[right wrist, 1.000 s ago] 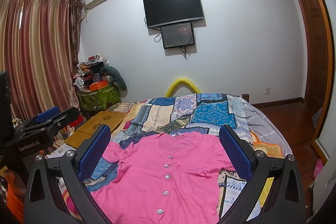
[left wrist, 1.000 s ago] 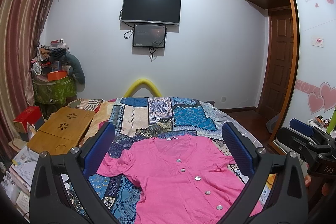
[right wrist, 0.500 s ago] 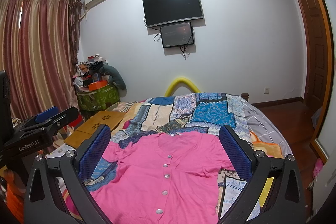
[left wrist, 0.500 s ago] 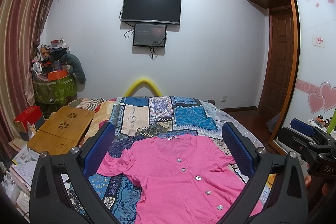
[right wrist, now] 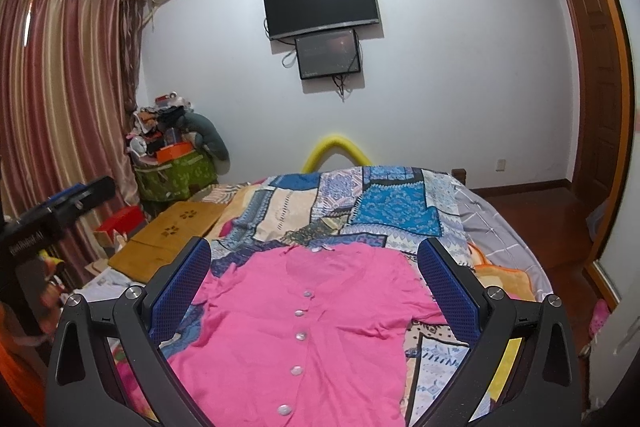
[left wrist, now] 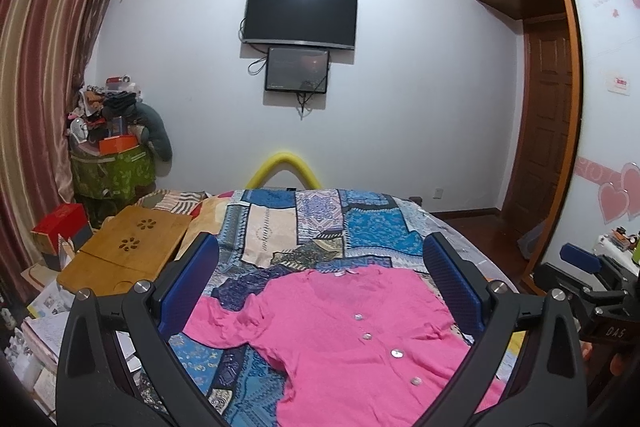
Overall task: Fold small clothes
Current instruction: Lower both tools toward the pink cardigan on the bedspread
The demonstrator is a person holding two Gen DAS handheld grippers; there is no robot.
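A pink short-sleeved cardigan with a row of pale buttons lies flat, front up, on a patchwork-covered bed, collar toward the far wall. My left gripper hovers open above the cardigan's left half, blue pads wide apart and holding nothing. My right gripper is open too, above the button line, with nothing between its pads. Each gripper shows at the other view's edge: the right one, the left one.
A wooden lap desk and a red box sit left of the bed beside a cluttered green stand. Curtains hang at left. A TV is on the far wall. A wooden door and floor lie right.
Both views have tilted very slightly; the cardigan sits a touch lower in the left view. The cardigan itself has not moved and both grippers stay open.
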